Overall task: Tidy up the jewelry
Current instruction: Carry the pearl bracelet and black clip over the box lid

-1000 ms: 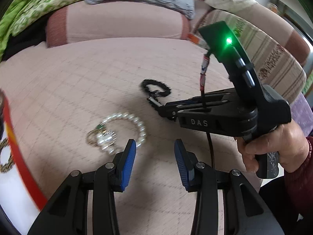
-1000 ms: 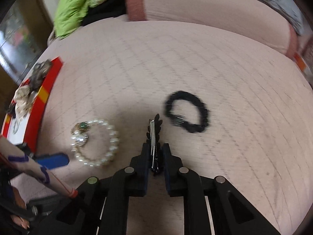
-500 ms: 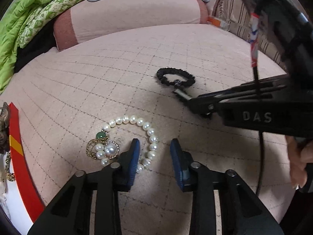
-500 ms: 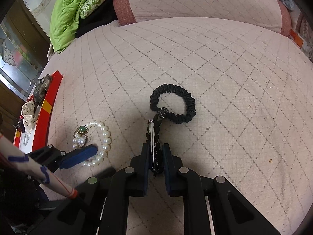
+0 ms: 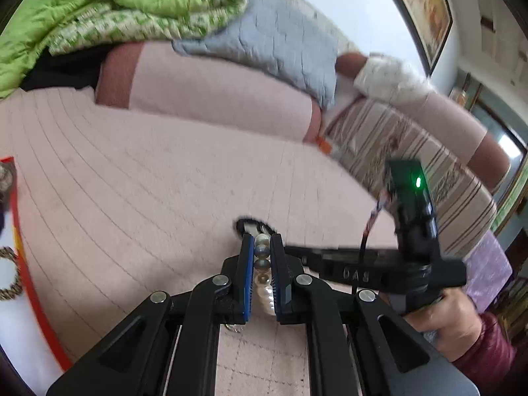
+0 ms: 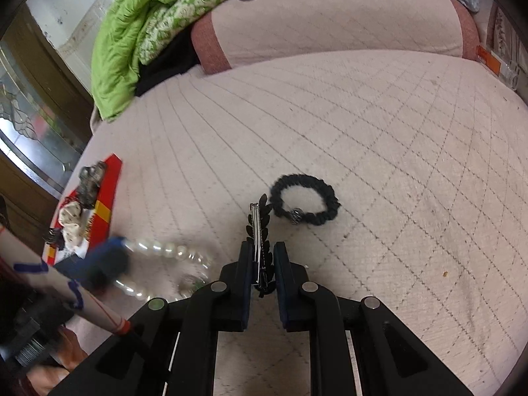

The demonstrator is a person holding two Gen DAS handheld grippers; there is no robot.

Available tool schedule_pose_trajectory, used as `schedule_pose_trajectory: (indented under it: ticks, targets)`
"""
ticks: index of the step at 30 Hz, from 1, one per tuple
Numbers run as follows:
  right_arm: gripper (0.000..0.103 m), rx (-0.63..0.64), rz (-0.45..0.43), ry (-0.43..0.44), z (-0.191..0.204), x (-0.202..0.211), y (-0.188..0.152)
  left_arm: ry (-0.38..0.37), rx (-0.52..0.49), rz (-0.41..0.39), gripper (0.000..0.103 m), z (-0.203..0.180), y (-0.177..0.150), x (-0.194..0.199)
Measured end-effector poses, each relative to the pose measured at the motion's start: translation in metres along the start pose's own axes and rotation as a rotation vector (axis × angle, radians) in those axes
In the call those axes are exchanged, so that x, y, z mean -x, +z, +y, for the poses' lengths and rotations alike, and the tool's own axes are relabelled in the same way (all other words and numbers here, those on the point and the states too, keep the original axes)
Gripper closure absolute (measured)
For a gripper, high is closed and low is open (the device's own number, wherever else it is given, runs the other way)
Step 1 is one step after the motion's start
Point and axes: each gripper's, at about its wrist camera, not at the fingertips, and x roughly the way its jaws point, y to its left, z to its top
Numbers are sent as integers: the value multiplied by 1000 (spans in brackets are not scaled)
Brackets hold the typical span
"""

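My left gripper (image 5: 262, 247) is shut on the pearl bracelet (image 5: 263, 270), whose beads sit in a row between the blue pads. In the right wrist view the bracelet (image 6: 165, 250) hangs blurred from the left gripper (image 6: 109, 260), lifted off the pink quilted bed cover (image 6: 363, 125). My right gripper (image 6: 260, 254) is shut on a black leaf-shaped hair clip (image 6: 259, 227) with a metal bar. A black hair tie (image 6: 305, 203) with a small charm lies on the cover just ahead and right of the clip. It shows in the left wrist view (image 5: 254, 226) behind the pearls.
A white tray with a red rim (image 6: 105, 198) lies at the bed's left edge and holds several jewelry pieces; it also shows in the left wrist view (image 5: 29, 283). A pink bolster (image 6: 330, 23), green blanket (image 6: 138, 23) and grey cover lie at the back.
My left gripper has closed on the pearl bracelet and lifted it off the bed cover. My right gripper still holds the hair clip, close to the hair tie.
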Motion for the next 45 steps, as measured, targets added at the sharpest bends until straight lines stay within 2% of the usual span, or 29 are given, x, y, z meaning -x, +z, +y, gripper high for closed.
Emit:
schedule_pose_trajectory:
  ticks: [2,11,20,45]
  targets:
    - [89,1,-7,14,3,1,2,13,9,-23,94,3,2,5]
    - [89,24,-20,47,20,0,3,99,-12,-14,94,11,2,5]
    - [89,41,-18,45,26,-3,4,135,-17,3,94,16,0,7]
    - [89,64,-13,51,37,-6,3,169,-8,-17,94,20,0,21]
